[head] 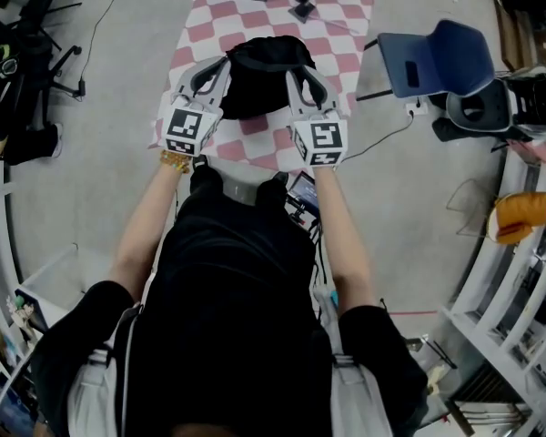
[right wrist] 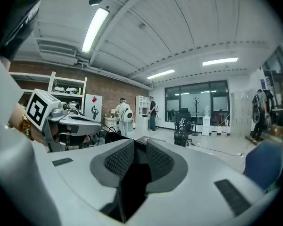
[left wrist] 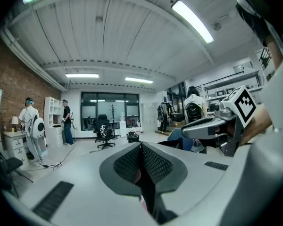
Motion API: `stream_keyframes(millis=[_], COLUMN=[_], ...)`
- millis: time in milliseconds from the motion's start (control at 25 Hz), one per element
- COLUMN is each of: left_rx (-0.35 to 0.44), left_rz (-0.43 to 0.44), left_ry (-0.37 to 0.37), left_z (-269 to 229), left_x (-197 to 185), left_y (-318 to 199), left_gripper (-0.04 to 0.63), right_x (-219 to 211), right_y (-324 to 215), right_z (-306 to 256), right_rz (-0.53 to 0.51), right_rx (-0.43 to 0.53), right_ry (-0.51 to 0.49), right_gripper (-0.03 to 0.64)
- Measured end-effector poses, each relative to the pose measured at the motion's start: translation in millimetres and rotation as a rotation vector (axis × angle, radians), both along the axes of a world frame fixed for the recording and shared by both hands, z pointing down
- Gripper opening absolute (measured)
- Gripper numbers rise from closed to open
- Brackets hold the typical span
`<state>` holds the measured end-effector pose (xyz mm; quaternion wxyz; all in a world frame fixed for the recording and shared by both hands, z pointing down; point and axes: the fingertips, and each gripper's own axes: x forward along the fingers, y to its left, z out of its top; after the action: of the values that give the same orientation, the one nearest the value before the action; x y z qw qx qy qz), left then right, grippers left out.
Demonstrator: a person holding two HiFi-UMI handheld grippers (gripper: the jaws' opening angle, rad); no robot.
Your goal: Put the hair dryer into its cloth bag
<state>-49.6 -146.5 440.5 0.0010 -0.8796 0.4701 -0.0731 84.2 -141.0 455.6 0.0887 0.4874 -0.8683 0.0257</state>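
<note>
Two grips in place, left tongs [head: 221, 66] and right tongs [head: 298, 71] each clamped on the cloth bag [head: 266, 78], so pull evenly apart to spread its mouth wide above the tabletop [head: 348, 27].

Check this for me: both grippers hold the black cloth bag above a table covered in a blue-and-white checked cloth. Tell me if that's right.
One thing is wrong: the checked cloth is pink and white, not blue and white, as the head view shows. The rest stands: the left gripper and right gripper hold the black cloth bag above it.
</note>
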Motion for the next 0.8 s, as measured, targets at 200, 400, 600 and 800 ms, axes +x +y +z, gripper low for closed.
stream_keyframes(millis=[200, 400, 600, 800], left_rx=[0.040, 0.046, 0.050, 0.054], left_rz=[-0.068, -0.068, -0.068, -0.064], left_ry=[-0.011, 0.000, 0.011, 0.007], left_z=[6.7, 9.9, 4.6, 2.6], left_x=[3.2, 7.4, 5.5, 4.7], left_y=[3.1, 5.6, 3.4, 2.4], left_gripper=[0.018, 0.018, 0.018, 0.018], right_x=[-36.7, -57.5, -62.2, -63.0], right_y=[-4.5, -8.1, -8.7, -9.2], right_z=[-5.8, -5.5, -7.5, -7.0], right_rz=[0.069, 0.110, 0.096, 0.088], right_rx=[0.043, 0.059, 0.073, 0.068], right_ry=[0.037, 0.052, 0.077, 0.088], right_gripper=[0.048, 0.018, 0.017, 0.017])
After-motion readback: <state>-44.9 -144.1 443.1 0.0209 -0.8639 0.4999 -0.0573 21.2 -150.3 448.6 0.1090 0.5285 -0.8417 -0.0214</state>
